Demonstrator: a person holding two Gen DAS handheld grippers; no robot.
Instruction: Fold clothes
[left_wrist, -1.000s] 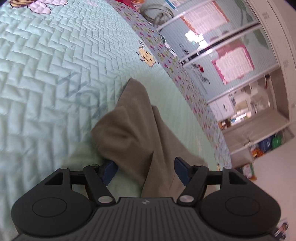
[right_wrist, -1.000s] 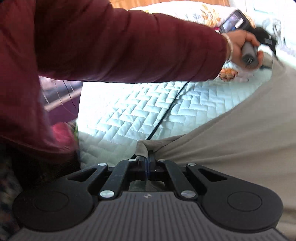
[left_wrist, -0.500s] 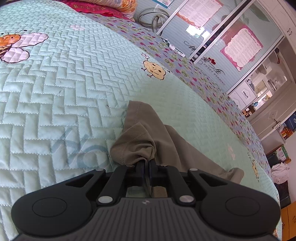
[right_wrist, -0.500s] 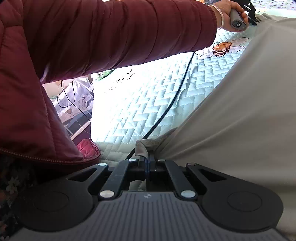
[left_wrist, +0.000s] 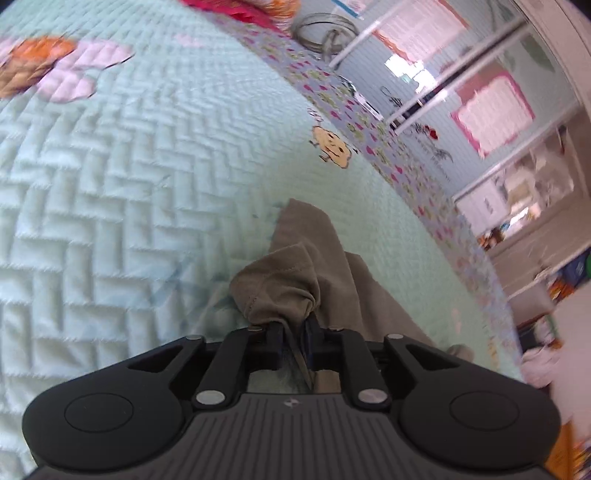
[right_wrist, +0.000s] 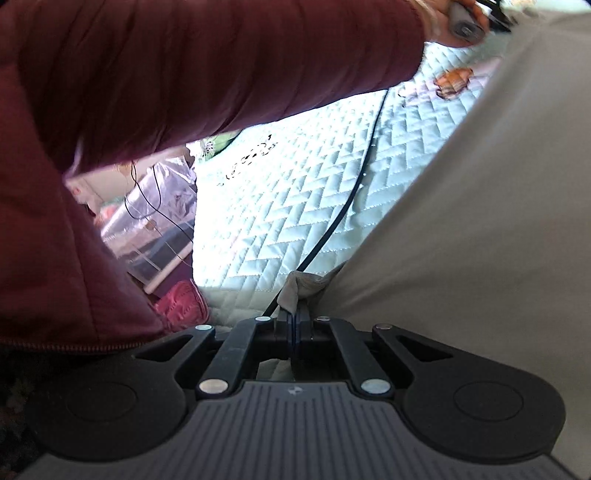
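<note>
An olive-grey garment (left_wrist: 295, 280) lies bunched on the mint quilted bedspread (left_wrist: 110, 221). My left gripper (left_wrist: 293, 328) sits at a gathered fold of it. Its jaws are opening, with a narrow gap showing and a thin edge of cloth still between the pads. In the right wrist view the same garment (right_wrist: 480, 221) stretches away to the right as a broad taut sheet. My right gripper (right_wrist: 294, 317) is shut on its near corner (right_wrist: 299, 288). A hand (right_wrist: 458, 14) at the far end of the garment grips the other tool's handle.
A maroon sleeve (right_wrist: 184, 74) crosses the upper left of the right wrist view. A black cable (right_wrist: 354, 184) runs across the bedspread (right_wrist: 277, 192). The bed's patterned border (left_wrist: 388, 147) drops off toward glass-door cabinets (left_wrist: 480, 110). A pillow (left_wrist: 240, 7) lies at the head.
My left gripper closed on the garment's fold, then its jaws parted slightly as it shifted across the bed. My right gripper stayed shut on the corner and rolled a little.
</note>
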